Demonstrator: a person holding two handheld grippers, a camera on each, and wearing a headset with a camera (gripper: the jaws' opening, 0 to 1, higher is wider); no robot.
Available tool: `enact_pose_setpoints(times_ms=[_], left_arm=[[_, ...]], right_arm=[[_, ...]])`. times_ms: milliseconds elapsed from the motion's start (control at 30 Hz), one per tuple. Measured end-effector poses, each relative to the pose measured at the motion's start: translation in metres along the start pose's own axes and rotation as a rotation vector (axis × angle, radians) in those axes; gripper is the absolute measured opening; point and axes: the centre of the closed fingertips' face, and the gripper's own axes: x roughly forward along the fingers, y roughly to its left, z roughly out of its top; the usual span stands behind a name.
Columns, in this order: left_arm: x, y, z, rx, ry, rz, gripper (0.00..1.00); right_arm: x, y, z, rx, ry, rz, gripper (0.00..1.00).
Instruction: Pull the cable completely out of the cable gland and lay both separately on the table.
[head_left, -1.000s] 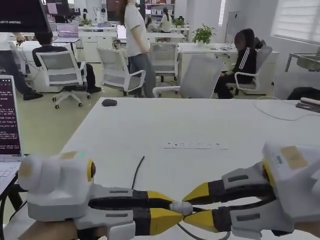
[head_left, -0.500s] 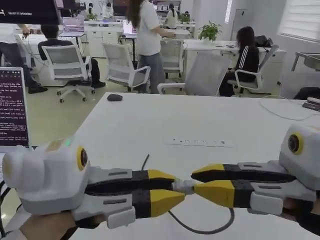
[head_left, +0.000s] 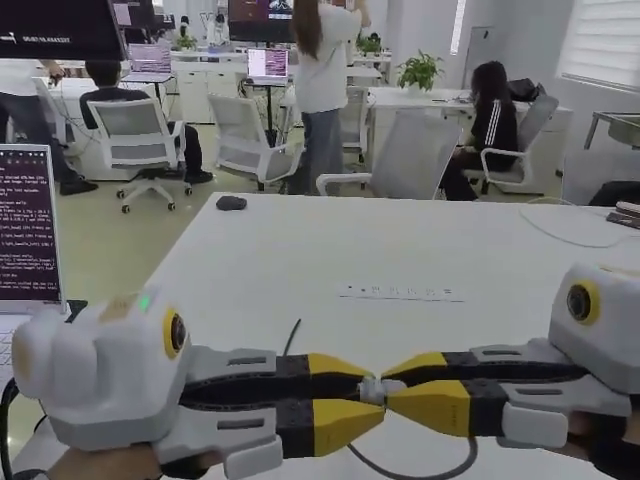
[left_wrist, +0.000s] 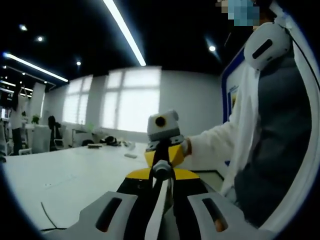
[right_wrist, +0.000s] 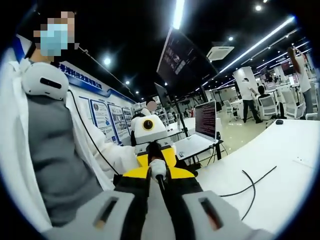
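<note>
A small white-grey cable gland (head_left: 372, 387) hangs above the white table (head_left: 420, 250), between two grippers that meet tip to tip. My left gripper (head_left: 356, 394) comes in from the left and is shut on the gland (left_wrist: 161, 169). My right gripper (head_left: 396, 386) comes in from the right, shut on the black cable (right_wrist: 161, 184) right where it enters the gland (right_wrist: 157, 168). The cable's far end lies on the table (head_left: 293, 336), and a loop of it (head_left: 415, 470) sags beneath the jaws. It still passes through the gland.
A laptop (head_left: 25, 230) stands open at the table's left edge. A black mouse (head_left: 231, 203) lies near the far left corner, and a printed strip (head_left: 400, 292) sits mid-table. Office chairs (head_left: 245, 135) and people (head_left: 325, 80) are beyond the far edge.
The right gripper has rolled and levelled out, so its lens now faces me. Both grippers stay tip to tip on the gland, slightly higher. The cable loop below has shortened.
</note>
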Motion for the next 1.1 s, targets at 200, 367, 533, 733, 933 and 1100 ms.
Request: enact_pose_setpoints(times_ms=[200,367,533,733,933,1100], left_arm=[[0.000,0.000,-0.001,0.011,0.004,-0.002,0.15],[-0.001,0.002,0.001,0.008,-0.012,0.002,0.15],[-0.002,0.008,0.004,-0.018,-0.024,0.012,0.15],[-0.003,0.012,0.001,-0.068,0.006,0.025,0.15],[-0.002,0.016,-0.001,-0.165,-0.006,0.038,0.14],[0.002,0.016,-0.006,-0.255,-0.005,0.027,0.13]], right_arm=[[0.001,0.000,-0.002,0.014,0.009,0.009,0.12],[0.001,-0.002,-0.002,0.018,0.019,0.011,0.12],[0.003,-0.006,0.002,0.058,0.009,0.005,0.11],[0.006,-0.009,0.001,0.005,0.028,-0.024,0.09],[0.002,-0.011,0.002,-0.038,-0.002,-0.038,0.08],[-0.002,-0.010,0.001,-0.086,-0.001,-0.038,0.08]])
